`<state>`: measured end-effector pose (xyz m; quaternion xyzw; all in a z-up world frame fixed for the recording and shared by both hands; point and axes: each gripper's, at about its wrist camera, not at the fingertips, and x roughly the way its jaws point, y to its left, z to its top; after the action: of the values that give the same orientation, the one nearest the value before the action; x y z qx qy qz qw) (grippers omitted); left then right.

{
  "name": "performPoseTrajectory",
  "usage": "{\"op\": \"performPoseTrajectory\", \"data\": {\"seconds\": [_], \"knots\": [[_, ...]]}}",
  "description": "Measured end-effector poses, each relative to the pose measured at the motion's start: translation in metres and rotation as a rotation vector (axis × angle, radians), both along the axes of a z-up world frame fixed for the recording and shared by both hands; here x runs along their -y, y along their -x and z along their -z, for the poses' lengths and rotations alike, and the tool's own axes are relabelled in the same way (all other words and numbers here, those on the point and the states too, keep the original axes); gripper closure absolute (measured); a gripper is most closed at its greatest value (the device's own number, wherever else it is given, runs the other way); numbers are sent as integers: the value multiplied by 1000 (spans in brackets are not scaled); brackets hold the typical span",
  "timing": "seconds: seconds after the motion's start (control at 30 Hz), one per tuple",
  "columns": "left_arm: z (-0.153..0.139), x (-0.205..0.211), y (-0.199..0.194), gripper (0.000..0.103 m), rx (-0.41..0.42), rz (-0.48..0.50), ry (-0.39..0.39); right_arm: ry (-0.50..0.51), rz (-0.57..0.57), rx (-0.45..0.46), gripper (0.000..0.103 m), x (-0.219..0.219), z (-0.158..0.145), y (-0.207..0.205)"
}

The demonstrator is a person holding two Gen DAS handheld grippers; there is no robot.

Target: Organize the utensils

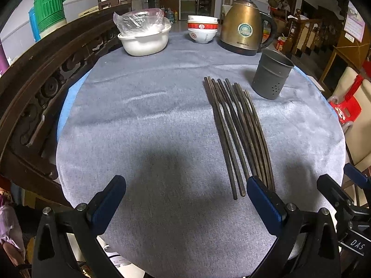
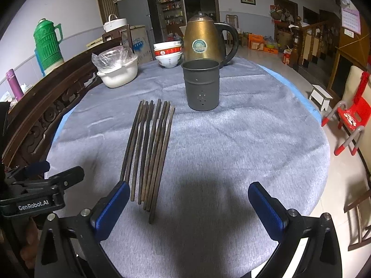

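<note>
Several dark wooden chopsticks [image 1: 236, 129] [image 2: 150, 150] lie side by side on the grey cloth, pointing away from me. Just beyond their far ends stands a dark grey metal holder cup [image 1: 271, 74] [image 2: 201, 84], upright and with nothing showing inside. My left gripper [image 1: 186, 199] is open above the cloth, its right finger beside the near ends of the chopsticks. My right gripper [image 2: 189, 203] is open too, with the chopsticks' near ends just inside its left finger. Neither holds anything. Each view shows the other gripper at its edge.
At the table's far side stand a brass kettle [image 1: 243, 25] [image 2: 205, 41], stacked bowls [image 1: 202, 29] [image 2: 168, 54] and a white basin with a plastic bag [image 1: 143, 37] [image 2: 117, 70]. A carved wooden rail [image 1: 46, 74] runs along the left. A red chair [image 2: 352, 113] stands right.
</note>
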<state>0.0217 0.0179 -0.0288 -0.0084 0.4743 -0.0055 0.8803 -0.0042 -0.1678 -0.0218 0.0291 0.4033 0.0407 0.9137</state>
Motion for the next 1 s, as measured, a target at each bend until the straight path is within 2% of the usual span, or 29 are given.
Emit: {"op": "performPoseTrajectory", "data": {"seconds": [1.0], "knots": [[-15, 0, 12, 0, 49, -2, -7, 3, -9, 58, 0, 0, -14, 10]]}}
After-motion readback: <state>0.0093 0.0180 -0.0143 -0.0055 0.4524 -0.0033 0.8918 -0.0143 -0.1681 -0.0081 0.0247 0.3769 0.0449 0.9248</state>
